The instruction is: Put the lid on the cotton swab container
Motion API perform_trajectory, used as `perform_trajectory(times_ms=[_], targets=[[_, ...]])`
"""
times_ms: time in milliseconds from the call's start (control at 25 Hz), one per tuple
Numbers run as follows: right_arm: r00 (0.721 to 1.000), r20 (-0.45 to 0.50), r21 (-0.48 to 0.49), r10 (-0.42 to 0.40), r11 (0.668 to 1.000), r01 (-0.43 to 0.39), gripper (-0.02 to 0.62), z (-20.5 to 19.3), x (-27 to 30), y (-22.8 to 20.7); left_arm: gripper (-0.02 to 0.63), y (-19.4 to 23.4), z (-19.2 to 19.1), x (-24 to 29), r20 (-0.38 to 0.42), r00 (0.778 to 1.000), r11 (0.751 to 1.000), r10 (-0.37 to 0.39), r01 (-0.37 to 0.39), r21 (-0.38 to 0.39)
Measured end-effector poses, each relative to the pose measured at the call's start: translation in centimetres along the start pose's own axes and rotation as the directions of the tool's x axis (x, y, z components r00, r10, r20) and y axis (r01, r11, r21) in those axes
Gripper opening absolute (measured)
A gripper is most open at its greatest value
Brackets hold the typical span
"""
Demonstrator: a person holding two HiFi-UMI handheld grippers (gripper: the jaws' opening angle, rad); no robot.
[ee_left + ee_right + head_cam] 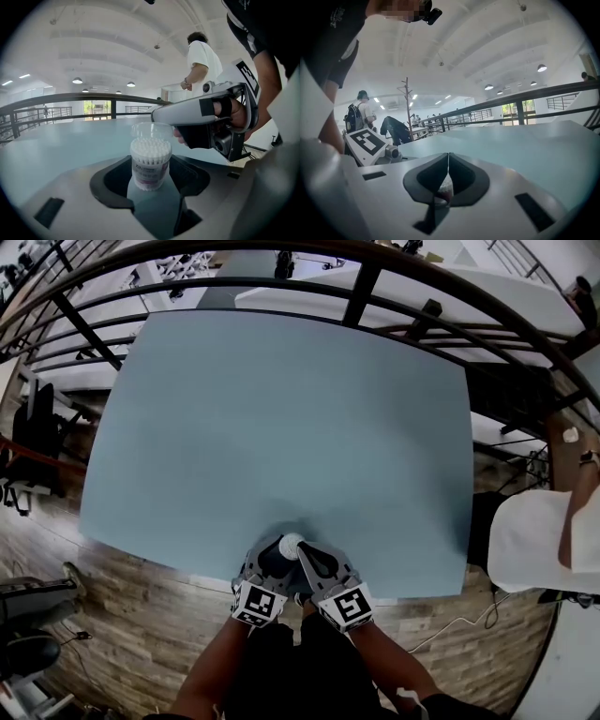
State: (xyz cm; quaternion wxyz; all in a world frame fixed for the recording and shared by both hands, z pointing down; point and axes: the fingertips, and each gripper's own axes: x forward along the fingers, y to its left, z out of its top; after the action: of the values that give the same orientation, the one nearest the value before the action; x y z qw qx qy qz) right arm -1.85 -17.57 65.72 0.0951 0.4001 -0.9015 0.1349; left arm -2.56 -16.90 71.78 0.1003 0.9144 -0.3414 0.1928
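The cotton swab container [291, 544] stands on the blue-grey desk [281, 418] at the lower centre of the head view, close to the near edge and right in front of the person. The left gripper [277, 557] has its fingers narrowed around the container. In the left gripper view the tub sits upright between the dark pads, which appear to press on both its sides. The white swab heads are packed to the top.

The right gripper [307, 556] comes in from the right of that view. Its fingers are closed flat together on a thin clear wall, which I take to be the rim of the lid [151, 130]. The transparent lid sits over the swab heads, roughly centred on the tub. It does not look pushed home, since its lower edge seems only just over the tub's mouth, though clear plastic on clear plastic is hard to read.

By my reading the task is well along. The container is steadied and the lid is lined up over it. What is left is pressing the lid down square until it seats, then letting go.

Room is good. The desk is bare in the middle and upper part of the head view, and the railing [356, 287] is well apart at the top. The tight side is the near edge at the bottom of the frame, so any sideways slip of the tub is best kept away from it.
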Motion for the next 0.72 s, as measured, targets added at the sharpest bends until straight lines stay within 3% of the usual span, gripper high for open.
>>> perform_trajectory(times_ms=[520,720], targets=[[0.998,-0.054,0.046,0.031,0.999,-0.029,0.02,-1.5,0.1,0.9,0.262,-0.8,-0.1,0.3,-0.016,0.999,1.0,-0.029,0.03,0.007],[0.995,-0.07,0.0,0.077,0.997,-0.077,0.02,-1.6,0.4,2.2,0.262,-0.4,-0.3,-0.4,-0.024,0.999,0.999,-0.032,0.032,0.011]])
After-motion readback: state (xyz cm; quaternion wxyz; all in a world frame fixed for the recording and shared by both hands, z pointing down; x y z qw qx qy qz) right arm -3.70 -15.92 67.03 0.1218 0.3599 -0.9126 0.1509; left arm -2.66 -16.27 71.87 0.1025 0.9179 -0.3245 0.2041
